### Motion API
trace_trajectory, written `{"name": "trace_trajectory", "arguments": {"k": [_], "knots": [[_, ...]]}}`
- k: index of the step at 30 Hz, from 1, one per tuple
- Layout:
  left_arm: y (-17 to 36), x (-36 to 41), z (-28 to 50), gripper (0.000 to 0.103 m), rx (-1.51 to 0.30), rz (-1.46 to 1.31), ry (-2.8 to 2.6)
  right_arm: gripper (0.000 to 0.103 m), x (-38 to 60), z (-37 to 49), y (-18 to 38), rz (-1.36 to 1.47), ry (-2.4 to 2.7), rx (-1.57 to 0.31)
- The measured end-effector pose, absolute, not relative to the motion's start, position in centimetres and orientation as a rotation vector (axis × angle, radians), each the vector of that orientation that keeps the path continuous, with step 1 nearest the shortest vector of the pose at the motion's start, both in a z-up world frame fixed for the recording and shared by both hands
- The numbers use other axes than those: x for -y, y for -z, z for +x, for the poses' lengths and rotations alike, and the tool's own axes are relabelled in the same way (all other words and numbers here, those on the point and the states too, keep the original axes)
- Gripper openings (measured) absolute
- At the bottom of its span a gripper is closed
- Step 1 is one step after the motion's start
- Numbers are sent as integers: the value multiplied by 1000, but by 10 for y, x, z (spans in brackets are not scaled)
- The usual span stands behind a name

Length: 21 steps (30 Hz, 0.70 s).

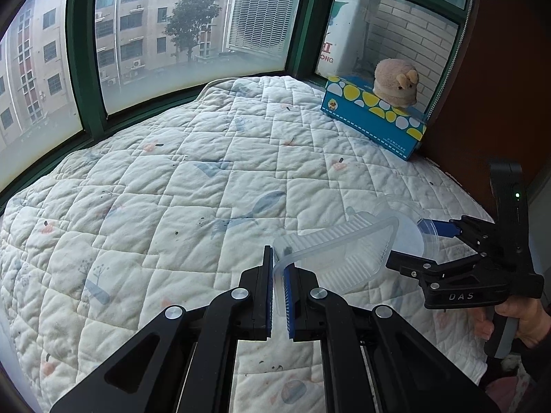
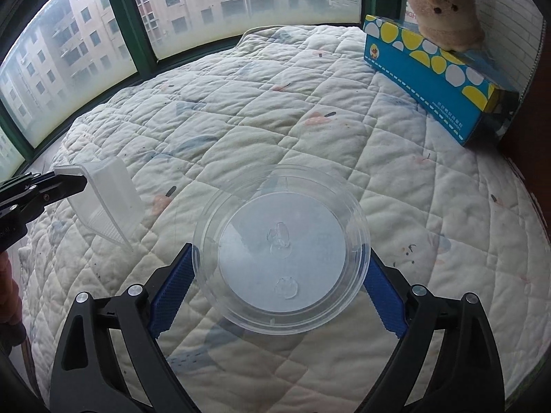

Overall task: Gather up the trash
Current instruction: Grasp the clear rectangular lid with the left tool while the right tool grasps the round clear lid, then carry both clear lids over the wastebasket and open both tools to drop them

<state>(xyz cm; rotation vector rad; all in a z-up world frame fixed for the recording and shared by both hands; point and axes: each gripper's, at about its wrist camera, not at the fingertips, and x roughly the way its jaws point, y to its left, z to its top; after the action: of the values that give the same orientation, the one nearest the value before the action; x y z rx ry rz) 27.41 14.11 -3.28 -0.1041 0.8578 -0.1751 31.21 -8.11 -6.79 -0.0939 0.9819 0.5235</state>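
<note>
Left hand-held gripper (image 1: 279, 268) pinches the rim of a clear ribbed plastic tray (image 1: 339, 253), pads pressed on its thin edge. Tray is lifted off the quilt (image 1: 172, 179) and tilted, open side facing the right side. In the right wrist view the same tray (image 2: 106, 203) hangs at far left, gripped at its upper corner by the left hand-held gripper (image 2: 60, 182).

Right hand-held gripper (image 2: 280, 275) clamps a round clear lid (image 2: 280, 244) across its width, blue pads touching both side rims. Lid is flat-on to the camera, held above the quilt (image 2: 275, 110); a few water drops on its face. In the left wrist view the lid (image 1: 411, 230) sits just beside the tray, partly behind it; contact between them cannot be told. Right hand-held gripper (image 1: 432, 232) comes in from the right there, with a hand (image 1: 520, 320) on its handle.

Blue tissue box (image 1: 373, 117) with yellow and white spots lies at the far right corner of the bed, near the window (image 1: 193, 24). Plush toy (image 1: 396, 84) rests on top of the box. Same box (image 2: 437, 72) and toy (image 2: 444, 17) at upper right in the right wrist view.
</note>
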Motion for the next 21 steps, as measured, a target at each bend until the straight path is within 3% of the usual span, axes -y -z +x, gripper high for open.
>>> {"name": "trace_trajectory", "arguments": {"k": [21], "knots": [[10,-31,213,6,-832,-102,309,91,184,206,22,-48,-429,-885]]}}
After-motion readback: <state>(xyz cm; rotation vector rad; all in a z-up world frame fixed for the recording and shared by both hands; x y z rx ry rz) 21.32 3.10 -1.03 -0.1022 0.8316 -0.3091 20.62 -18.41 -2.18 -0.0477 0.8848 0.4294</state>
